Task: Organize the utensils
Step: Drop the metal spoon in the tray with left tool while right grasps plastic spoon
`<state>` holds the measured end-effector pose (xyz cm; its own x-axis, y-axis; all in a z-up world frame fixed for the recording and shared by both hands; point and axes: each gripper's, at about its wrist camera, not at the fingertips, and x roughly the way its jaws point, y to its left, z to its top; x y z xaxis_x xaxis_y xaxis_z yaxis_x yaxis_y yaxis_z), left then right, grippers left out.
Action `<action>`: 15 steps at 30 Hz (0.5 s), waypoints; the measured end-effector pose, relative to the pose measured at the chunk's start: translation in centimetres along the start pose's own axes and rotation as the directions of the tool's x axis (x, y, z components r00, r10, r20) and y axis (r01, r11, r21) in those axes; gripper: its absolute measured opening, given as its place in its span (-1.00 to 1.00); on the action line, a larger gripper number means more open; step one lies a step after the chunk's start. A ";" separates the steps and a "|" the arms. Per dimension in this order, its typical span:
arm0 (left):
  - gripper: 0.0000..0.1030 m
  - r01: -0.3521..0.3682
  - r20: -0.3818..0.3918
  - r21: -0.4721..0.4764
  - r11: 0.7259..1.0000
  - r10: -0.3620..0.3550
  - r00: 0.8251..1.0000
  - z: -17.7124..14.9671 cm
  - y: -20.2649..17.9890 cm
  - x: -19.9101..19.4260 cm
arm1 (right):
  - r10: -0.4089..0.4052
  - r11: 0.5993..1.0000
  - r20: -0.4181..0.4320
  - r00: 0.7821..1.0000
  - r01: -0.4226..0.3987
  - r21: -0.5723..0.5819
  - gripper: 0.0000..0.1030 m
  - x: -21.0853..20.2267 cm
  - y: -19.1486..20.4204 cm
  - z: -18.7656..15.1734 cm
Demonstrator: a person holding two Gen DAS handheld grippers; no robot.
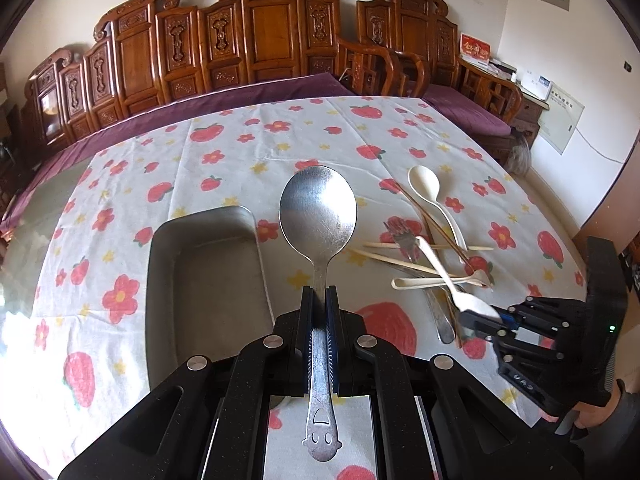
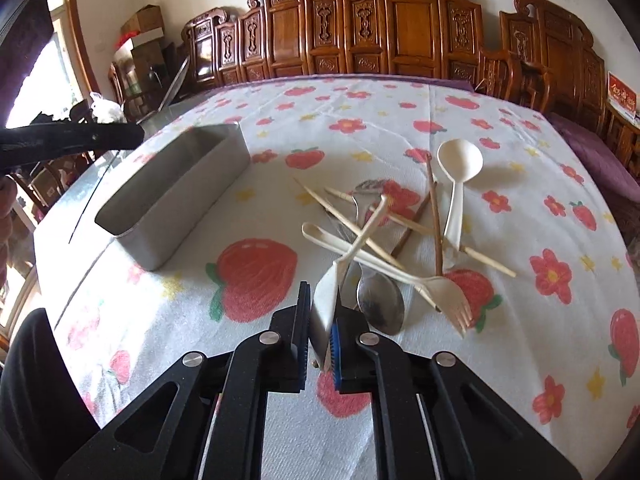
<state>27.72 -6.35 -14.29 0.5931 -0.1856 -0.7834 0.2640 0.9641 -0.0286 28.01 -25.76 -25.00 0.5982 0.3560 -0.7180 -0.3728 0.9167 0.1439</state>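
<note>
Left gripper [image 1: 320, 292] clamped tight on the handle of a metal spoon [image 1: 318, 208], bowl pointing up and away, handle end with a smiley cutout sticking back between the fingers; spoon held above the right rim of the grey metal tray [image 1: 160, 248], which is empty where visible; right gripper [image 2: 320, 320] closed on the bowl end of a white plastic spoon [image 2: 362, 232], its handle tilted up over the utensil pile; pile sits right of the tray on the strawberry-print tablecloth [image 2: 280, 128]: a second metal spoon [image 2: 380, 304] just beside the right fingers, a white plastic fork [image 2: 448, 296], a white ladle-shaped spoon [image 2: 458, 168], a metal fork [image 1: 402, 236] and several chopsticks [image 2: 484, 260] all crossed over each other; carved wooden bench [image 1: 256, 36] behind the table
</note>
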 end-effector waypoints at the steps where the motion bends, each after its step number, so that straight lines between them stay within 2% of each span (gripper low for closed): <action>1: -0.90 -0.004 0.001 -0.003 1.000 0.004 1.000 0.1 0.2 0.0 | 0.000 1.000 0.017 1.000 0.000 0.000 -0.85 -0.4 0.1 0.1; 8: -0.90 -0.035 0.002 -0.020 0.999 0.035 0.999 0.3 2.3 -0.1 | -0.023 1.000 0.116 0.993 0.023 0.000 -0.85 -2.9 0.3 1.0; 15: -0.90 -0.074 -0.032 -0.042 0.996 0.072 0.997 0.3 5.1 1.6 | -0.027 0.999 0.144 0.989 0.031 -0.030 -0.85 -3.4 1.1 1.4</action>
<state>30.28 -1.81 -15.53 0.5859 -0.1092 -0.8030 0.1874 0.9823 0.0032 26.55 -25.76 -21.48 0.7039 0.3537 -0.6160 -0.3748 0.9216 0.1010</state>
